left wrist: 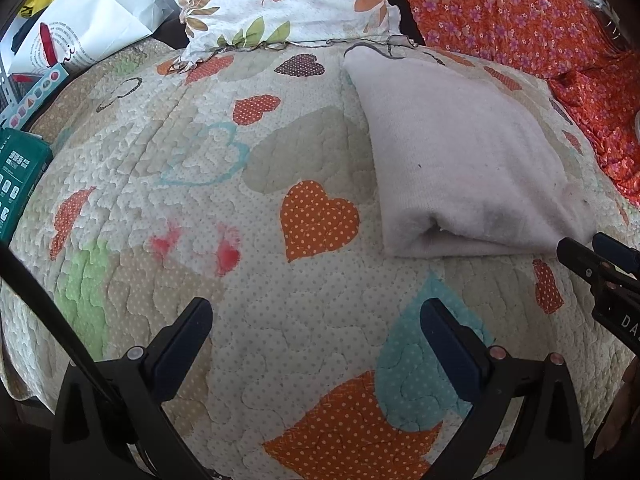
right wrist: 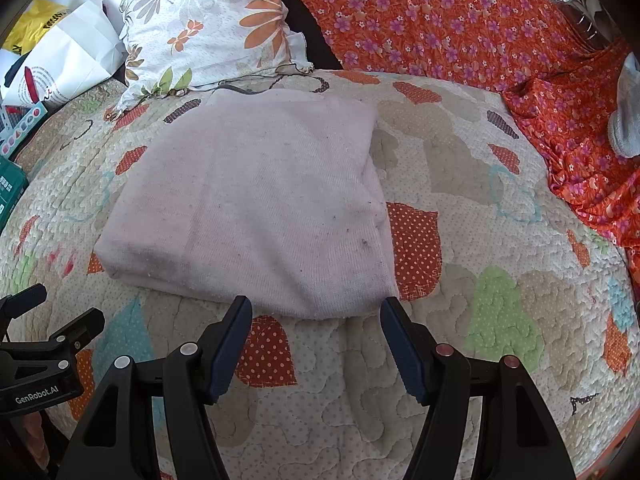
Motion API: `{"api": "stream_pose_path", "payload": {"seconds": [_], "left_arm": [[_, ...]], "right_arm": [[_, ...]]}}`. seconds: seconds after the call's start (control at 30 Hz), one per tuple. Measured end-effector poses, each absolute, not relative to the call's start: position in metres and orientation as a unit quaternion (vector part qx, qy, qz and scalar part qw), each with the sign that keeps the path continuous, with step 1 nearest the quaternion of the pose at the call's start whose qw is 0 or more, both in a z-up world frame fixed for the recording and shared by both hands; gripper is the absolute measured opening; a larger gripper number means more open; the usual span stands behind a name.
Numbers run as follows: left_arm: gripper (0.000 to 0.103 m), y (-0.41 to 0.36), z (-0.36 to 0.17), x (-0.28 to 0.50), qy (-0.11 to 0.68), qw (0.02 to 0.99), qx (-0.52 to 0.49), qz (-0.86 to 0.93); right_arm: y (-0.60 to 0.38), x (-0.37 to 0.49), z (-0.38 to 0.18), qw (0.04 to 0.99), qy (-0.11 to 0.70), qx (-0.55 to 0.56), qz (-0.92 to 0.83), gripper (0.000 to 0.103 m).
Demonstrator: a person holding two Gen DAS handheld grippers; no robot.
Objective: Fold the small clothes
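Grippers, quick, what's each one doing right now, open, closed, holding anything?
Left gripper: open, holding nothing, over the quilt.
Right gripper: open, holding nothing, just short of the folded pink cloth.

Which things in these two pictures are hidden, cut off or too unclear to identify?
- Folded cloth: both views show only the top layer, so the kind of garment and what is folded inside are hidden.
- Grey item: right wrist view, cut by the right edge; unidentifiable.
- Green box: left wrist view, cut by the left edge; print too small.
- White bag: lettering too small and distorted.
- Space behind the pillow: hidden.
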State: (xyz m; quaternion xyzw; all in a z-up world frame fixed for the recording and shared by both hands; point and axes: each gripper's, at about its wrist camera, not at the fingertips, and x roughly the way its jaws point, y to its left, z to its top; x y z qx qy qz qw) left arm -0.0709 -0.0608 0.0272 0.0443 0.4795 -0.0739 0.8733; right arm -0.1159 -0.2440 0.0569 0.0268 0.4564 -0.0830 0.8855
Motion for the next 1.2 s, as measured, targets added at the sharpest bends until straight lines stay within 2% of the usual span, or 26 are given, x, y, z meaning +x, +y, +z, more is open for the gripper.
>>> {"api": "stream_pose_path", "payload": {"seconds": [0.3, 0.4, 0.53, 0.67, 0.77, 0.93, 1.1, 1.2], "left_arm": [[0.103, -0.055, 0.037, -0.062, 0.47, 0.879, 0.032, -0.075], [0.103, -0.051, 0.056, -0.046, 0.438, 0.896, 0.028, -0.072], [0.103, -0.06, 0.075, -0.024, 0.391, 0.917, 0.048, -0.062], [0.103, -0.084, 0.054, 0.0, 0.426, 0.897, 0.096, -0.068], [0.103, -0.099, 0.027, 0.007, 0.454, 0.877, 0.14, -0.071], [0.103, -0.09, 0.032, 0.006, 0.443, 0.884, 0.12, -0.084], [0.103, -0.078, 0.048, -0.003, 0.424, 0.896, 0.101, -0.087], [0.103, -0.069, 0.06, -0.007, 0.419, 0.9, 0.08, -0.094]], "right_arm": [[-0.246, -0.097, 0.073, 0.902, 0.427, 0.047, -0.044, 0.071], [-0.245, -0.073, 0.075, 0.903, 0.426, 0.025, -0.042, 0.066], [-0.25, -0.032, 0.041, 0.861, 0.508, 0.024, -0.03, 0.068], [-0.251, -0.02, 0.046, 0.857, 0.515, 0.024, -0.017, 0.07], [-0.259, -0.017, 0.071, 0.883, 0.468, 0.035, -0.012, 0.069], [-0.257, 0.023, 0.089, 0.899, 0.437, 0.033, 0.002, 0.054], [-0.252, 0.062, 0.05, 0.886, 0.462, 0.046, 0.01, 0.054], [-0.251, 0.061, 0.064, 0.898, 0.436, 0.055, 0.007, 0.049]]}}
